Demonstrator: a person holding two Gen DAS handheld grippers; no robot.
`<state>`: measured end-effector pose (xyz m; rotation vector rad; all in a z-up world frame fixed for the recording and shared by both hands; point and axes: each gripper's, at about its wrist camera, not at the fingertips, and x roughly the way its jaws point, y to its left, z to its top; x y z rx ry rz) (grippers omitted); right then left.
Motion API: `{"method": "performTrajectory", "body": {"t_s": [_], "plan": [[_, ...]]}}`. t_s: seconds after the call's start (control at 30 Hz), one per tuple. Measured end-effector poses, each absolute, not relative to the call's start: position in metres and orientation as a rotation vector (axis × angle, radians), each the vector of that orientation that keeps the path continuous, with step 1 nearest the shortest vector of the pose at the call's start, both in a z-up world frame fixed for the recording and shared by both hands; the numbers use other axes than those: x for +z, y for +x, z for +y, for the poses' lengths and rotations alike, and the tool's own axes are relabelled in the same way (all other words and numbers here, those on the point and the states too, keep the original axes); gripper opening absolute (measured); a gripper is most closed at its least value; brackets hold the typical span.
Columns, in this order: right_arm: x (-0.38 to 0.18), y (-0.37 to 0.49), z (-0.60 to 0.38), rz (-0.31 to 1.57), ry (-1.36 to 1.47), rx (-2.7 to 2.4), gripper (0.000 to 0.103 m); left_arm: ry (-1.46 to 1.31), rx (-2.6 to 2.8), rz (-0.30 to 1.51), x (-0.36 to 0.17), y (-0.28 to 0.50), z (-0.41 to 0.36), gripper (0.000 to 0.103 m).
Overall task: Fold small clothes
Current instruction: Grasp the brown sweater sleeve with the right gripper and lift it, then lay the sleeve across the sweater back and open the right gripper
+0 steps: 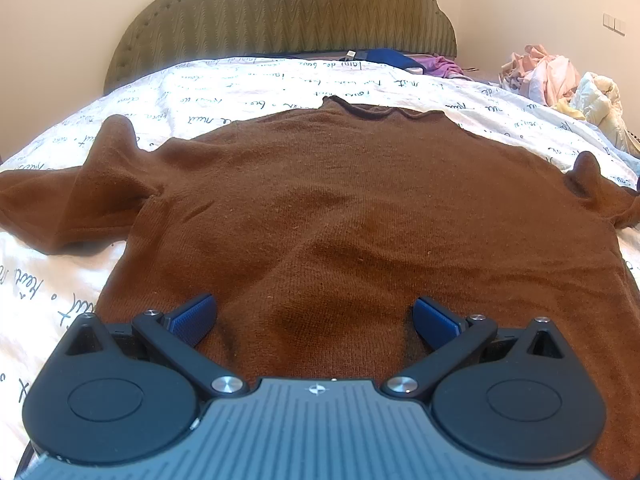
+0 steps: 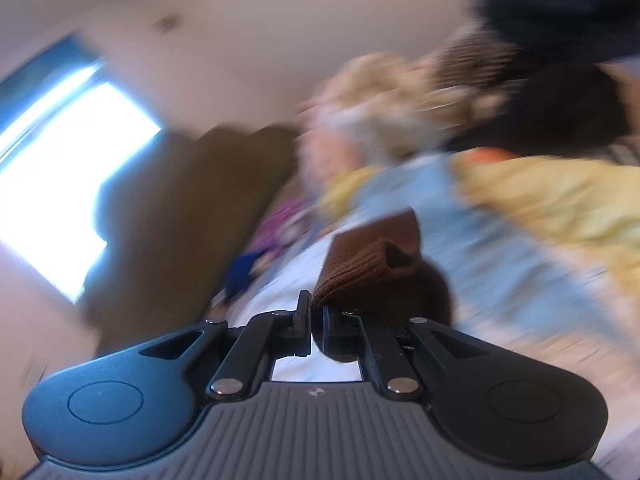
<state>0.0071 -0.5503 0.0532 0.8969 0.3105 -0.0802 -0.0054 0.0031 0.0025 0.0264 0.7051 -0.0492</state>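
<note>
In the left wrist view, a brown knit sweater (image 1: 320,208) lies spread flat on a bed, on a white cover printed with dark handwriting (image 1: 248,84). Its left sleeve (image 1: 60,204) reaches toward the bed's left edge, bunched into a raised fold near the shoulder. The collar (image 1: 380,111) points toward the olive zigzag-patterned headboard (image 1: 280,12) at the far edge. The right sleeve (image 1: 604,196) runs off toward the bed's right edge. The left gripper (image 1: 314,318) sits low over the sweater's hem, nearest the camera, its jaws spread wide with both blue pads (image 1: 192,318) on or just above the knit and nothing clamped between them. Along the far edge, just below the headboard, lie blue and purple garments (image 1: 416,62). A pile of pale pink and cream laundry (image 1: 560,80) sits at the far right corner.

The right wrist view is heavily blurred. A bright window (image 2: 60,184) shows at the left, and the headboard (image 2: 180,220) appears as a dark olive mass beside it. The right gripper (image 2: 316,320) has its jaws nearly together, pinching a ribbed brown cuff (image 2: 360,264), which stands up from the fingers and looks lifted off the cover. Yellow and light blue cloth (image 2: 540,200) smears across the right side; what it is cannot be told.
</note>
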Motion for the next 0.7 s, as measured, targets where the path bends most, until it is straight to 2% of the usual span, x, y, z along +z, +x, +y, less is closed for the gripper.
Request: {"method": "performTrajectory", "body": {"t_s": [0.13,0.27,0.33,0.37,0.4,0.57,0.7], "plan": [[0.082,0.034,-0.412,0.414,0.749,0.278,0.004,0.021,-0.051,0.704,0.003,-0.005,0.005,0.103],[0.056,0.068,-0.285,0.559,0.731,0.507,0.006,0.020,-0.051,0.704,0.003,-0.005,0.005,0.103],[0.029,0.082,-0.241,0.666,0.733,0.528,0.023,0.019,-0.052,0.704,0.003,-0.005,0.005,0.103],[0.018,0.084,-0.225,0.720,0.714,0.508,0.047,0.019,-0.052,0.704,0.003,-0.005,0.005,0.103],[0.007,0.080,-0.216,0.753,0.693,0.465,0.065,0.019,-0.052,0.704,0.003,-0.005,0.006,0.103],[0.005,0.029,-0.248,0.613,0.673,0.414,0.065,0.012,-0.055,0.704,0.003,-0.005,0.006,0.103],[0.002,-0.004,-0.290,0.571,0.592,0.264,0.065,0.030,-0.048,0.707,0.003,-0.005,0.004,0.103]]}}
